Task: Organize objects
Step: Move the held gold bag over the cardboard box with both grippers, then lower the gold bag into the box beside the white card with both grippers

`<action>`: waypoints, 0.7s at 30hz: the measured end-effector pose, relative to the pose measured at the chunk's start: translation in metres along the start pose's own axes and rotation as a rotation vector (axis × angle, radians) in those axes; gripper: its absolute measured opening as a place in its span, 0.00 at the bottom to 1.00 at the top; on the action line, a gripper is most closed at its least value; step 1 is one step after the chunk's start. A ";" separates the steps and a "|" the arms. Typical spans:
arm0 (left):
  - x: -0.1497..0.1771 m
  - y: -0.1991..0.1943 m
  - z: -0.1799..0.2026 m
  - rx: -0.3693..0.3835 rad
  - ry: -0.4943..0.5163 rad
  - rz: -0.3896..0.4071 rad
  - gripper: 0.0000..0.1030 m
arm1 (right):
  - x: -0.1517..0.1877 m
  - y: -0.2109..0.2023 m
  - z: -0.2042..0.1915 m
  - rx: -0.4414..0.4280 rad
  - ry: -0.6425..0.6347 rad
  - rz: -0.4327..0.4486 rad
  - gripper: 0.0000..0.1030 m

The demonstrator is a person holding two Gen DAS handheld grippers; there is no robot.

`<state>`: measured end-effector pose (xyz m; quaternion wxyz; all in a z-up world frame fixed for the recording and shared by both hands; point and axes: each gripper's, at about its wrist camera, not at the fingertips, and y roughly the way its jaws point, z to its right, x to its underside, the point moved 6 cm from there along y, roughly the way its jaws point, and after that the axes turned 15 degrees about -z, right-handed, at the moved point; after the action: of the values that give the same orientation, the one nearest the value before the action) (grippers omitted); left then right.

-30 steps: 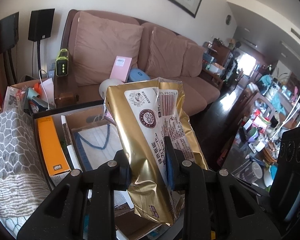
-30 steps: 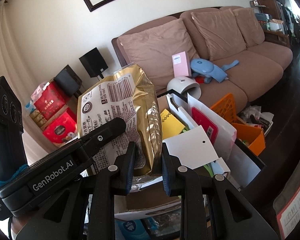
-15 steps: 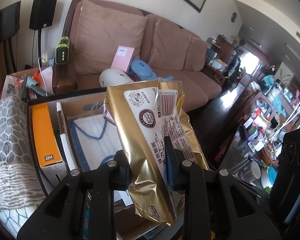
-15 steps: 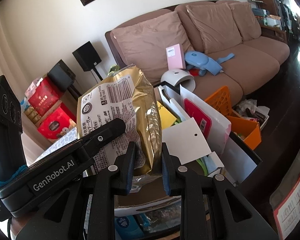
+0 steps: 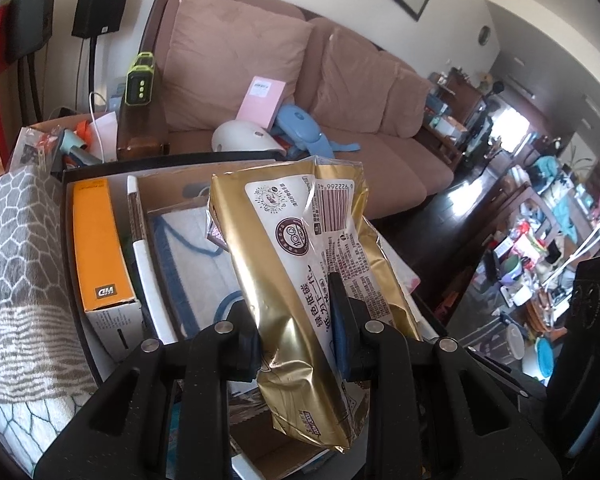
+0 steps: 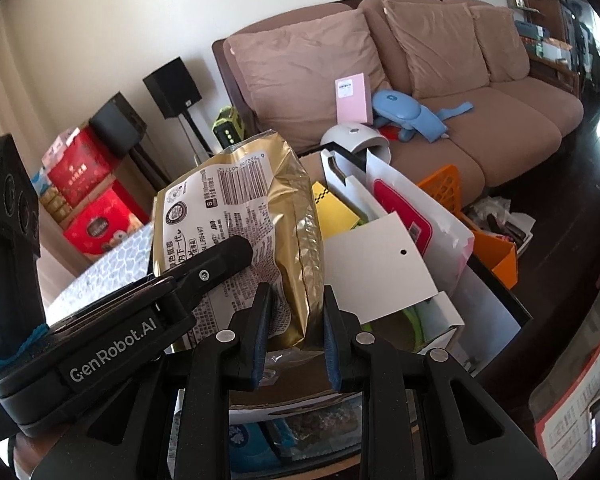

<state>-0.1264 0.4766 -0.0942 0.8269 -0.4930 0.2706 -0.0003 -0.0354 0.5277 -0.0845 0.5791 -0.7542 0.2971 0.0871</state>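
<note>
A gold foil packet [image 5: 300,264] with a white label and barcode is held up in the air by both grippers at once. My left gripper [image 5: 296,332] is shut on its lower part in the left wrist view. My right gripper [image 6: 294,320] is shut on the packet's [image 6: 260,220] gold side edge, and the left gripper's black body [image 6: 140,312] reaches in from the left there. Beneath the packet stands a dark crate [image 5: 70,264] packed with an orange box [image 5: 98,248], a cardboard box and a blue-handled bag [image 5: 188,256].
A brown sofa [image 6: 500,120] behind carries a pink box [image 6: 352,98], a white domed device [image 6: 356,140] and a blue gadget [image 6: 400,110]. White paper bags [image 6: 400,220] and an orange basket [image 6: 496,252] stand right of the crate. A grey patterned cloth [image 5: 16,260] lies left.
Both cameras have tipped slightly downward, so the sofa and crate sit higher in view. The packet stays gripped the same way in both grippers.
</note>
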 end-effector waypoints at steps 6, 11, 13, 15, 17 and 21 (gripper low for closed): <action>0.004 0.004 -0.004 -0.013 -0.005 -0.021 0.25 | 0.003 0.008 -0.001 0.006 -0.009 -0.025 0.22; 0.007 0.008 -0.006 -0.019 -0.008 -0.034 0.26 | 0.004 0.012 -0.002 0.016 -0.018 -0.041 0.22; 0.008 0.010 -0.007 -0.028 -0.010 -0.046 0.26 | 0.005 0.014 -0.002 0.023 -0.022 -0.052 0.23; 0.010 0.012 -0.007 -0.038 -0.009 -0.054 0.26 | 0.006 0.016 -0.002 0.028 -0.025 -0.062 0.23; 0.011 0.012 -0.007 -0.040 -0.011 -0.056 0.26 | 0.007 0.018 -0.002 0.032 -0.030 -0.069 0.23; 0.012 0.012 -0.008 -0.047 -0.012 -0.064 0.26 | 0.008 0.020 -0.003 0.031 -0.035 -0.080 0.23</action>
<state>-0.1228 0.4731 -0.1129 0.8163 -0.5206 0.2496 -0.0174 -0.0408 0.5188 -0.1038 0.5990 -0.7545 0.2581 0.0725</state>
